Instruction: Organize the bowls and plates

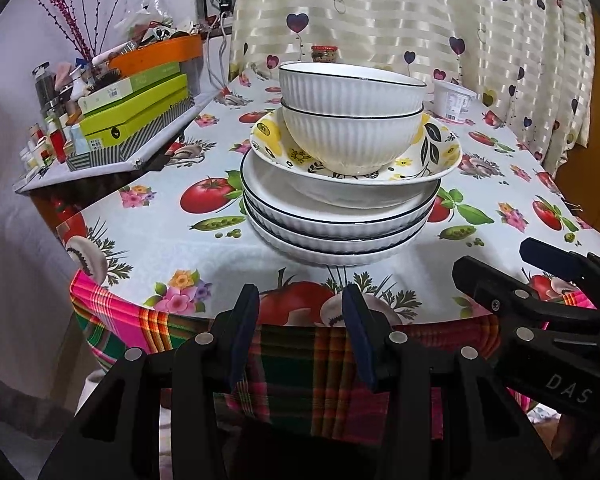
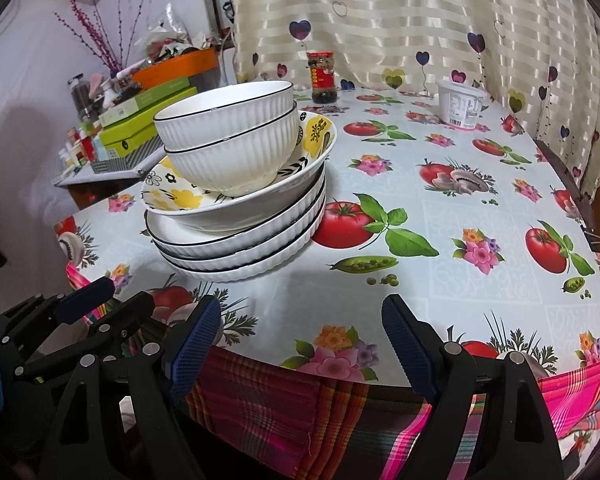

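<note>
One stack of dishes stands on the table near its front edge. Three white ribbed plates with dark rims (image 1: pixel 336 236) (image 2: pixel 236 248) are at the bottom. A yellow-flowered bowl (image 1: pixel 432 148) (image 2: pixel 172 196) sits on them. Two nested white ribbed bowls (image 1: pixel 348 120) (image 2: pixel 228 136) sit in it, tilted. My left gripper (image 1: pixel 300 300) is open and empty, just before the table edge in front of the stack; it also shows in the right wrist view (image 2: pixel 116 300). My right gripper (image 2: pixel 302 320) is open and empty, to the right of the stack; it also shows in the left wrist view (image 1: pixel 496 260).
The table (image 2: pixel 460 216) has a vegetable-print cloth over a plaid cloth (image 2: pixel 260 400). A sauce jar (image 2: pixel 322 78) and a white tub (image 2: pixel 460 106) stand at the back by the curtain. A side shelf with green boxes (image 1: pixel 136 108) and an orange basin (image 1: pixel 160 54) is on the left.
</note>
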